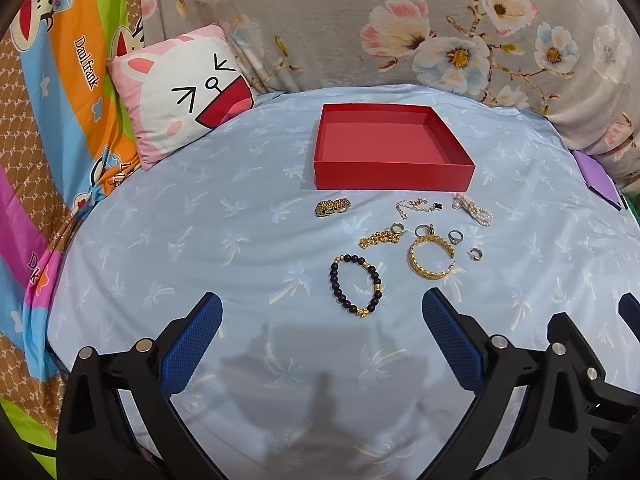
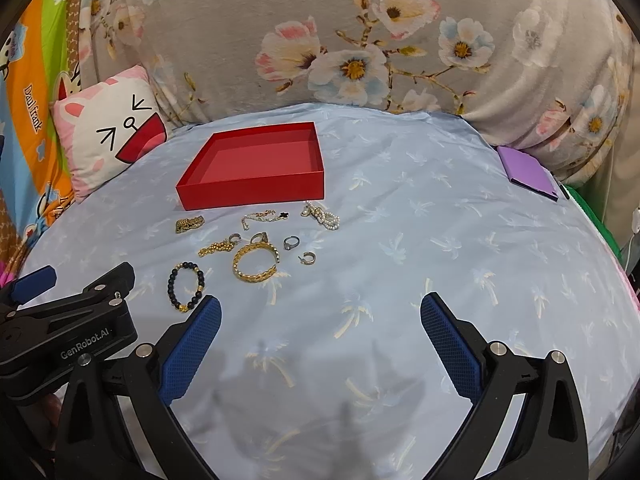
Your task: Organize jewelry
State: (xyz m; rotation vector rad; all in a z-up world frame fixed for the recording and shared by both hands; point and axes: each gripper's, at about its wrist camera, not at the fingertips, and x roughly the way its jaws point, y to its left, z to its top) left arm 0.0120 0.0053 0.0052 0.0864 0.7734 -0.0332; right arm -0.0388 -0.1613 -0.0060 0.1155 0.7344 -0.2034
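An empty red box (image 1: 390,144) (image 2: 256,168) sits on the light blue bedsheet. In front of it lies jewelry: a black bead bracelet (image 1: 355,288) (image 2: 186,286), a gold cuff bangle (image 1: 430,256) (image 2: 255,262), a gold chain (image 1: 378,238) (image 2: 216,248), a gold leopard piece (image 1: 332,207) (image 2: 189,224), a thin clover bracelet (image 1: 418,206) (image 2: 264,216), a pearl strand (image 1: 474,210) (image 2: 324,216) and several rings (image 1: 456,236) (image 2: 291,242). My left gripper (image 1: 322,316) is open, just short of the bead bracelet. My right gripper (image 2: 320,316) is open over bare sheet, right of the jewelry.
A cat-face pillow (image 1: 180,92) (image 2: 108,128) lies left of the box. A floral blanket (image 1: 400,20) (image 2: 360,40) rises behind. A purple notebook (image 1: 600,180) (image 2: 528,172) lies at the right edge. The left gripper's body (image 2: 68,320) shows in the right wrist view.
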